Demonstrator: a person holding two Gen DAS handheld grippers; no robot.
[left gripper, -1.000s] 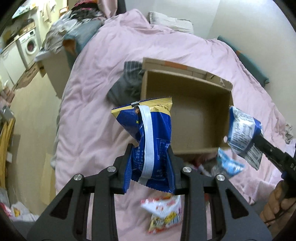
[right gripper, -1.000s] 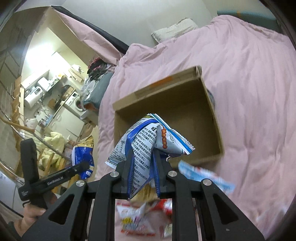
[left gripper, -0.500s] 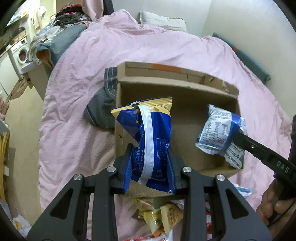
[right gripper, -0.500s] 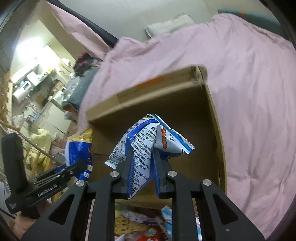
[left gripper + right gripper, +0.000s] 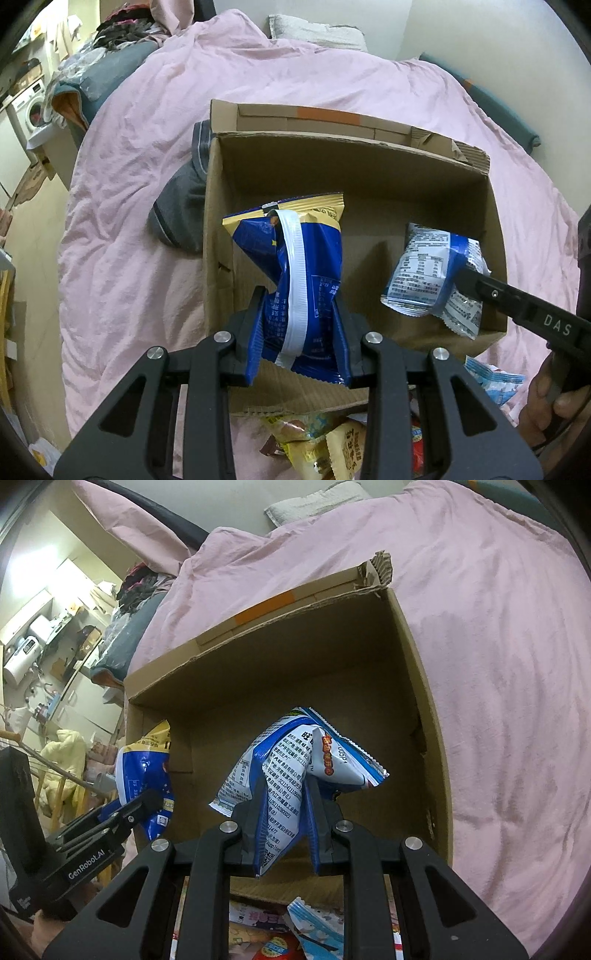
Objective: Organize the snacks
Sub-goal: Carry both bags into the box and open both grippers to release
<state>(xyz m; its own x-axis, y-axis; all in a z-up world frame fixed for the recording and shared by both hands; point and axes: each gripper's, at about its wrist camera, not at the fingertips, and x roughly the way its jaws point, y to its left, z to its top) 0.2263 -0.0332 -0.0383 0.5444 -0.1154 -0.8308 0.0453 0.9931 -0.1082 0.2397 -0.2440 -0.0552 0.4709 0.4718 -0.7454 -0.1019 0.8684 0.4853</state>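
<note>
An open cardboard box (image 5: 495,236) (image 5: 424,686) lies on a pink bedspread. My left gripper (image 5: 299,314) is shut on a dark blue snack bag with a gold top and a white seam (image 5: 295,269), held over the box's near left part. My right gripper (image 5: 282,794) is shut on a crumpled white and blue snack packet (image 5: 295,760), held over the box's near right side. Each view shows the other hand's load: the white and blue packet (image 5: 432,273) at the right, the dark blue bag (image 5: 147,771) at the left. The box floor that shows is bare.
Several loose snack packets (image 5: 325,439) (image 5: 314,930) lie on the bedspread in front of the box. A grey garment (image 5: 181,206) lies against the box's left wall. A person's hand (image 5: 546,402) grips the right tool. A pillow (image 5: 317,31) sits at the bed's head.
Both grippers have come forward and down with their packets, from in front of the box to over its opening. The box now looks larger and nearer. Both grips are unchanged.
</note>
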